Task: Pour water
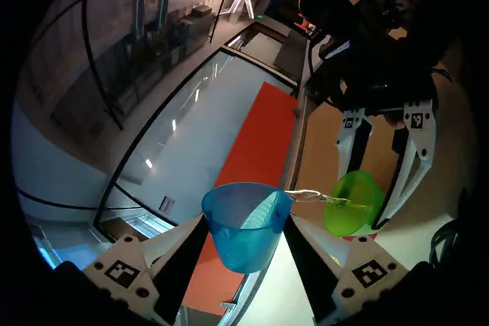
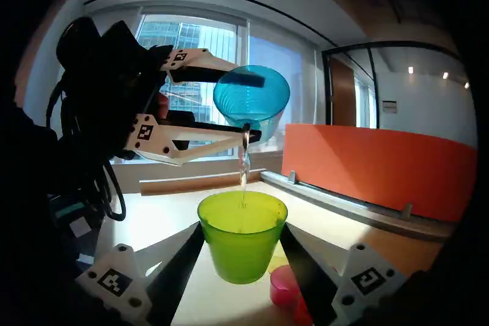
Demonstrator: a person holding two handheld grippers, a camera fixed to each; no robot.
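Left gripper (image 1: 246,223): closed on a translucent blue plastic cup (image 1: 244,237), one finger on each side; cup tipped over, above the green one.
Right gripper (image 2: 241,234): closed on a translucent green plastic cup (image 2: 241,252), upright, over the pale worktop (image 2: 165,216).
Water stream (image 2: 244,167): thin, falling from blue rim into green cup.
Small pink plastic cup (image 2: 284,286): on worktop, near right of green cup.
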